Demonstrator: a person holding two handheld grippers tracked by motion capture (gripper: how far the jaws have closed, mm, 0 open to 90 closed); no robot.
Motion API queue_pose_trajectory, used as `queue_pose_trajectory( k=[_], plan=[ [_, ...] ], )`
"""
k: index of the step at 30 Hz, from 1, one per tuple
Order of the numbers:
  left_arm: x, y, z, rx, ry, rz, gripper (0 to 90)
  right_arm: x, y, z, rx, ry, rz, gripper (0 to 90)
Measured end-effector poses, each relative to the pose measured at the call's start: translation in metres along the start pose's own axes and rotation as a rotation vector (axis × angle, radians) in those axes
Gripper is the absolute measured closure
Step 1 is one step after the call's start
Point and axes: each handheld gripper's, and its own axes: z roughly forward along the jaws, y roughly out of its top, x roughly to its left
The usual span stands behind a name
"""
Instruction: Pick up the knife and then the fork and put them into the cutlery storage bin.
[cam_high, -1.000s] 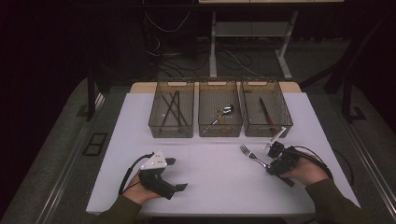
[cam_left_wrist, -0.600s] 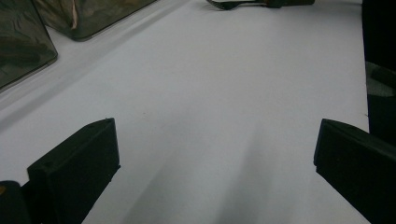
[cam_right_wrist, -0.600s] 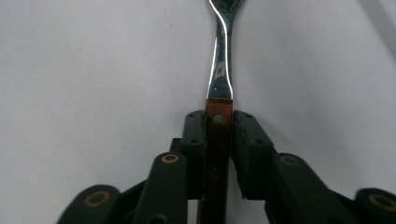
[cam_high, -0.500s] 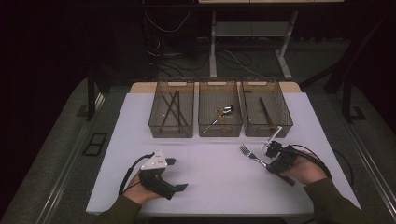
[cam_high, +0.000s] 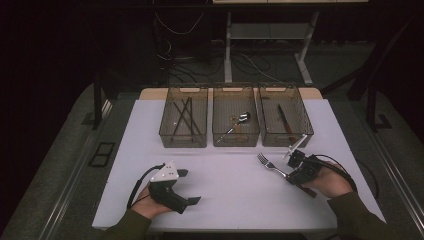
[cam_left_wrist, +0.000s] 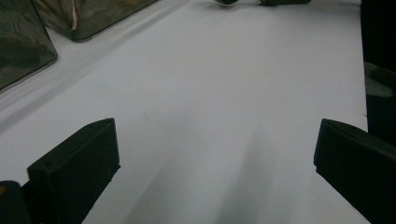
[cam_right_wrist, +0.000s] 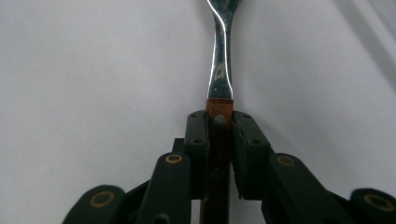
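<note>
White table (cam_high: 235, 200), bare across its near half; three smoky plastic bins (cam_high: 236, 121) in a row along its far edge, holding dark sticks, a small utensil and a knife in turn; left gripper (cam_high: 192, 187), resting on the table at near left, jaws spread wide with nothing between; right gripper (cam_high: 292, 176), near right, jaws just closed and clamped on the wooden handle of a fork (cam_high: 270, 166), its tines lying on the table just before the right bin.

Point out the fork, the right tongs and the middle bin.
fork (cam_right_wrist: 219, 70): right gripper view, metal neck.
right tongs (cam_right_wrist: 219, 122): right gripper view, between fingertips, on handle.
middle bin (cam_high: 236, 140): high view, front wall.
</note>
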Motion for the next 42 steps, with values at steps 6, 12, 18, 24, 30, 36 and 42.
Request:
queue_pose_trajectory(
  k=[6, 12, 18, 24, 30, 36, 42],
  plan=[
    [0.000, 0.000, 0.000, 0.000, -0.001, 0.000, 0.0, -0.004, -0.003, -0.007, -0.051, 0.016, 0.011, 77.6],
    [0.000, 0.000, 0.000, 0.001, -0.001, 0.001, 0.0, -0.010, -0.006, -0.014, -0.098, 0.026, 0.028, 77.6],
    [0.000, 0.000, 0.000, 0.001, 0.000, -0.002, 0.0, -0.015, -0.008, -0.023, -0.160, 0.017, 0.045, 77.6],
    [0.001, 0.000, 0.001, 0.002, 0.000, -0.006, 0.0, -0.024, -0.007, -0.042, -0.305, -0.008, 0.077, 77.6],
    [0.002, 0.000, 0.001, 0.004, -0.001, -0.009, 0.0, -0.041, -0.002, -0.053, -0.405, -0.020, 0.136, 77.6],
    [0.002, 0.000, 0.001, 0.005, -0.003, -0.007, 0.0, -0.065, 0.011, -0.063, -0.477, -0.052, 0.200, 77.6],
    [0.002, 0.000, 0.002, 0.004, -0.005, -0.004, 0.0, -0.085, 0.027, -0.075, -0.518, -0.097, 0.237, 77.5]
  ],
)
